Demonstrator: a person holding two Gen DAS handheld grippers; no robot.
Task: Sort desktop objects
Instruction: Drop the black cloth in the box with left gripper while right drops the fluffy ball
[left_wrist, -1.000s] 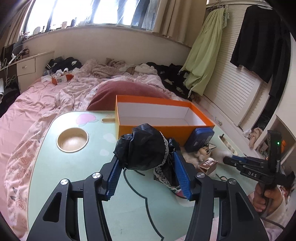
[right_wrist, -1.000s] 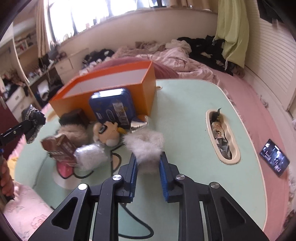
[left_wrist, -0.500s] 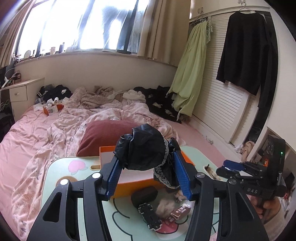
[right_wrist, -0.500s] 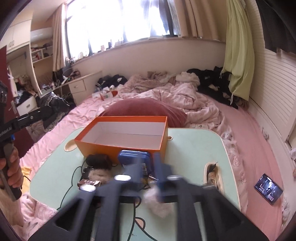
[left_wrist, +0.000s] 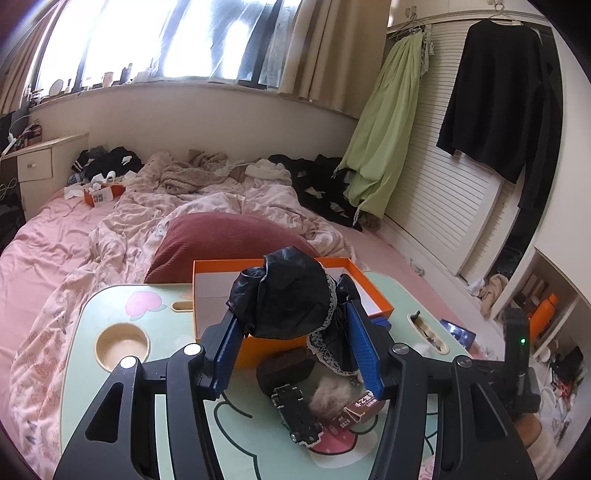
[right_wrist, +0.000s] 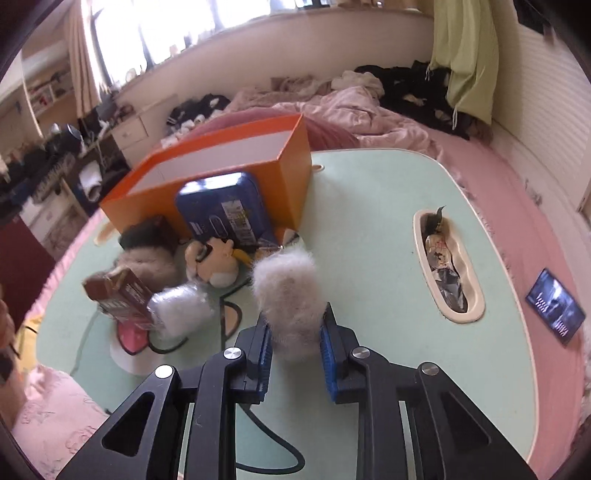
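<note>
My left gripper (left_wrist: 295, 332) is shut on a crumpled black cloth with lace trim (left_wrist: 284, 295), held up in the air over the near wall of the open orange box (left_wrist: 373, 291). The box is empty as far as I can see. In the right wrist view, my right gripper (right_wrist: 295, 332) is shut on a white fluffy ball (right_wrist: 286, 291) low over the mint-green table (right_wrist: 369, 206). Whether the ball touches the table I cannot tell.
In front of the orange box (right_wrist: 291, 166) lie a blue tin (right_wrist: 225, 210), a plush head (right_wrist: 216, 262), a brown carton (right_wrist: 118, 295), a second white puff (right_wrist: 181, 310) and a black cable (right_wrist: 229, 317). A toy car (left_wrist: 299, 417) lies under the left gripper. A slot tray (right_wrist: 476, 306) holds wrappers.
The left gripper has risen with the black cloth, and the table now lies farther below. The right view was blurred and high half a second ago, and is low again with the ball gripped.
</note>
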